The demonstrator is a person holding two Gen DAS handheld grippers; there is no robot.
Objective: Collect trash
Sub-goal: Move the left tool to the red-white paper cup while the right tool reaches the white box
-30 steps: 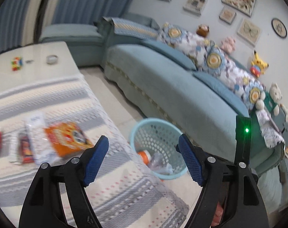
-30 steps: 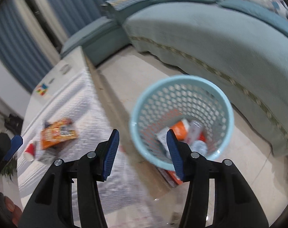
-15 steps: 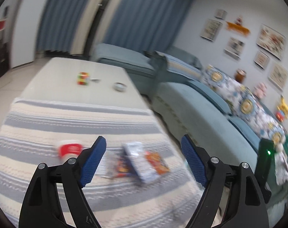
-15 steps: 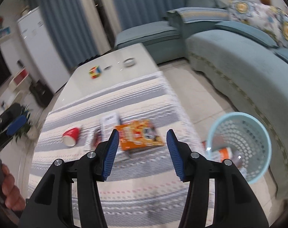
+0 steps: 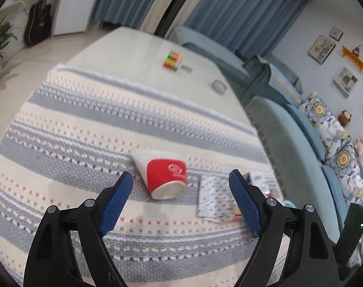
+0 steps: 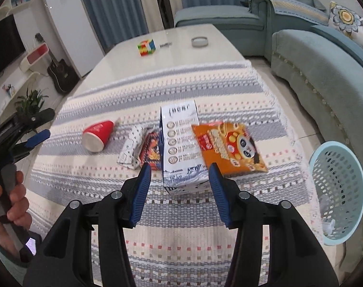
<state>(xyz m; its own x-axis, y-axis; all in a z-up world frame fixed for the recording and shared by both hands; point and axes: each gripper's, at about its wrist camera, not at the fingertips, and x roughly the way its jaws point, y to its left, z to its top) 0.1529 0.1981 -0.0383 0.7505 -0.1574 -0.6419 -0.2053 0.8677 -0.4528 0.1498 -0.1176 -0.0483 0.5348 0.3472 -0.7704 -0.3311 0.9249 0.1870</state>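
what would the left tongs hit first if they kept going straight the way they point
Most likely the red paper cup lying on its side on the striped cloth; it sits just ahead between the open left tongs, though depth is uncertain.

On the striped cloth (image 6: 205, 215), five trash items are counted: one red paper cup (image 6: 99, 135) on its side, one white-and-blue carton (image 6: 181, 148), one orange snack bag (image 6: 229, 149), one small white patterned box (image 6: 131, 149), and one dark red-and-orange packet (image 6: 151, 150). One light-blue mesh basket (image 6: 337, 167) is seen on the floor. On the bare tabletop (image 6: 181, 59), one colour cube (image 6: 146, 47), one small round dish (image 6: 199, 41) and one small grey object (image 6: 166, 44), too small to identify, are counted. Two grippers are seen: left gripper (image 5: 179, 201), right gripper (image 6: 179, 191).
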